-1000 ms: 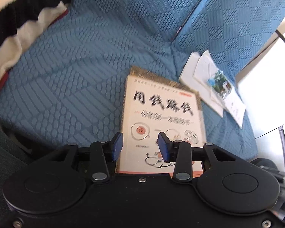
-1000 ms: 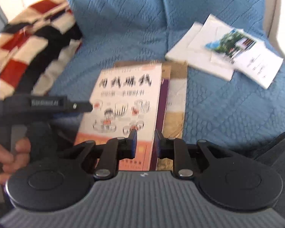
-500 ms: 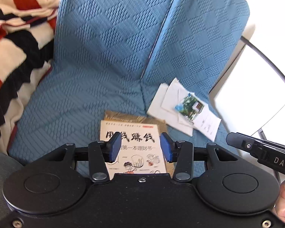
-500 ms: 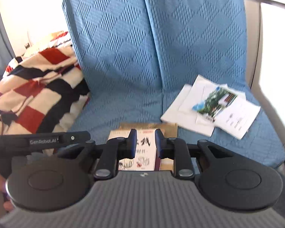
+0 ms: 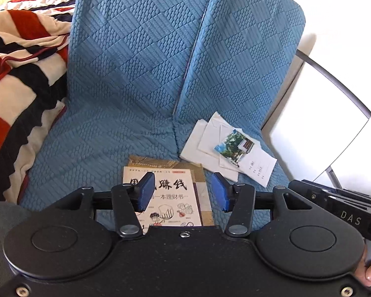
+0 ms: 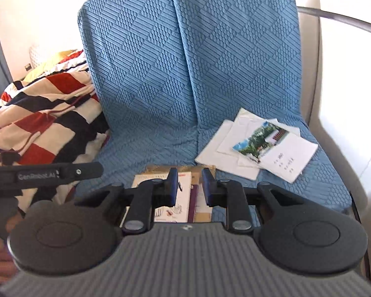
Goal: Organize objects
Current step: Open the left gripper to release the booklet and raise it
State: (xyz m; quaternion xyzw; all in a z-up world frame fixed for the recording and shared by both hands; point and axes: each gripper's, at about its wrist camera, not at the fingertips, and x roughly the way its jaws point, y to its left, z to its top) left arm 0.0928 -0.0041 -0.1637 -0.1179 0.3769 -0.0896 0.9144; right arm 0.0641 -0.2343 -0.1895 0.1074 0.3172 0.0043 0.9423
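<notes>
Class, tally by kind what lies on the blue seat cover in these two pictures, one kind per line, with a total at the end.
Book with the white illustrated cover: 1
Brown item under that book: 1 showing, possibly more hidden
Loose pile of white papers, exact sheets unclear: 1 pile
Photo print on that pile: 1
Total: 4 entries, all on the blue seat cover

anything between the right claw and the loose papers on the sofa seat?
Nothing visible. The right claw hangs empty above the stacked books; the papers lie beyond and to its right on bare blue sofa cover, with only air between.
</notes>
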